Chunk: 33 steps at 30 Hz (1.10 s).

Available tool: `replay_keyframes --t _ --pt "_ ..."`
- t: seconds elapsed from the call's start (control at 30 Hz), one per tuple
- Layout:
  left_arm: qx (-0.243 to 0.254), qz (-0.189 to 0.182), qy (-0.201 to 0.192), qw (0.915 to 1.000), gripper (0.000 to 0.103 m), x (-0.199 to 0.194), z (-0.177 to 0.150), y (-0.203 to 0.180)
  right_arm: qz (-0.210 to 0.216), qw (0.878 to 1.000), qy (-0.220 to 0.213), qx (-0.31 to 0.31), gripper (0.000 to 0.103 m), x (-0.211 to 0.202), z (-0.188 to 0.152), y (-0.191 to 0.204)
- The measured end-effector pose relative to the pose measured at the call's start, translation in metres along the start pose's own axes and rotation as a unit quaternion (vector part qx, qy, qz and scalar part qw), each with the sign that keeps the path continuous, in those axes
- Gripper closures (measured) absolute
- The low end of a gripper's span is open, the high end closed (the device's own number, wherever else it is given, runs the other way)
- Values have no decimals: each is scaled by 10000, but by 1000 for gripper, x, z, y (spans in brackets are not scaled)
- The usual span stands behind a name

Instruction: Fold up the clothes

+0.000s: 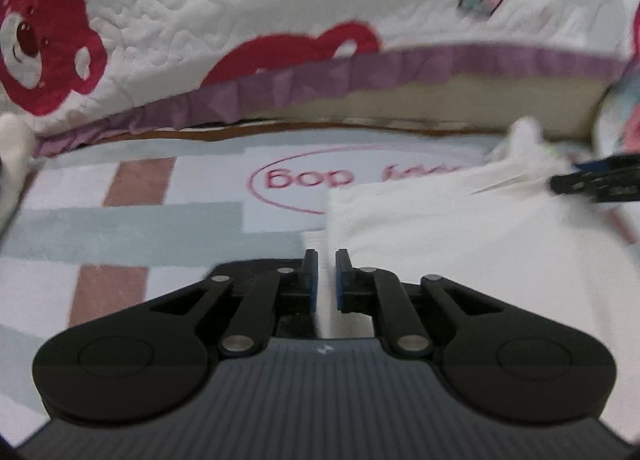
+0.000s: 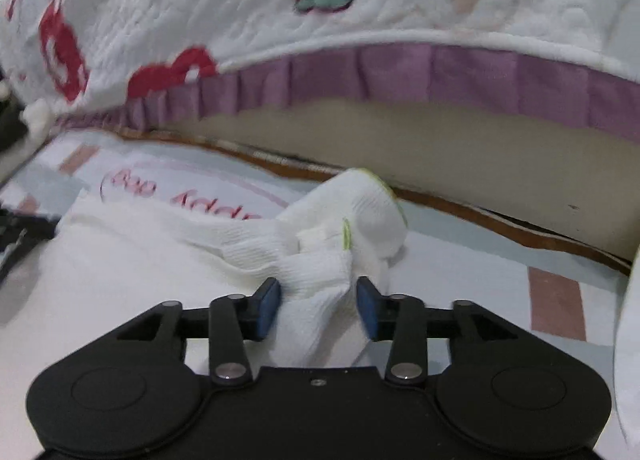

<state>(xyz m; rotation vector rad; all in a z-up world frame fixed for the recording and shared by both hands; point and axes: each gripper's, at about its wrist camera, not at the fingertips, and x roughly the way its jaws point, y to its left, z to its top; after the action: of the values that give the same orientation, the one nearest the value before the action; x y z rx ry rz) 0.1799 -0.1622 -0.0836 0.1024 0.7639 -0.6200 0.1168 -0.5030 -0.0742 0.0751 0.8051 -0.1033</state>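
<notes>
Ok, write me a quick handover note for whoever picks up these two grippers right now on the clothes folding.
Left gripper: jaws nearly shut, with the edge of the white garment running into the narrow gap; a firm pinch is likely but the blur leaves it unsure.
Right gripper: bunched ribbed cloth, apparently a sleeve, sits between the pads; grip looks loose.
Where: the garment lies on the patterned mat, in front of the quilt-covered bed.
Done: the left side lies flat with a straight edge.
Left: the bunched end is still crumpled; smooth it, fold it in and finish.
</notes>
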Motion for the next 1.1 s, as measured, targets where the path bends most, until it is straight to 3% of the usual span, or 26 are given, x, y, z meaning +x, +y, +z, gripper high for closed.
replay_keyframes --t 0.13,0.17,0.27,0.37,0.5,0.6,0.73,1.0,1.1 --pt "-51 -1013 249 9945 90 -28 -26 -2 -275 9988 -416 -29 57 -46 -9 10" --pt "99 -956 285 9950 90 -32 -32 -6 -105 9984 -508 -212 62 -61 -15 19" --pt "518 -740 335 9953 90 -40 -45 -14 372 9942 -601 -805 63 -100 -35 51" --pt "470 -770 389 9952 90 -35 -49 -14 668 9870 -404 -1406 66 -115 -56 82" --pt "219 -618 453 9968 90 -27 -57 -5 303 9827 -66 -1828 67 -101 -82 93" --pt "244 -623 394 9970 90 -27 -61 -4 107 9884 -9 -1514 67 -88 -100 72" --pt "247 -589 396 9972 90 -25 -61 -5 411 9968 -135 -666 66 -84 -112 45" --pt "436 -369 372 9977 89 -38 -58 -9 704 9975 12 57 63 -84 -113 27" --pt "543 -505 262 9969 89 -49 -53 -18 781 9966 186 205 63 -93 -117 23"
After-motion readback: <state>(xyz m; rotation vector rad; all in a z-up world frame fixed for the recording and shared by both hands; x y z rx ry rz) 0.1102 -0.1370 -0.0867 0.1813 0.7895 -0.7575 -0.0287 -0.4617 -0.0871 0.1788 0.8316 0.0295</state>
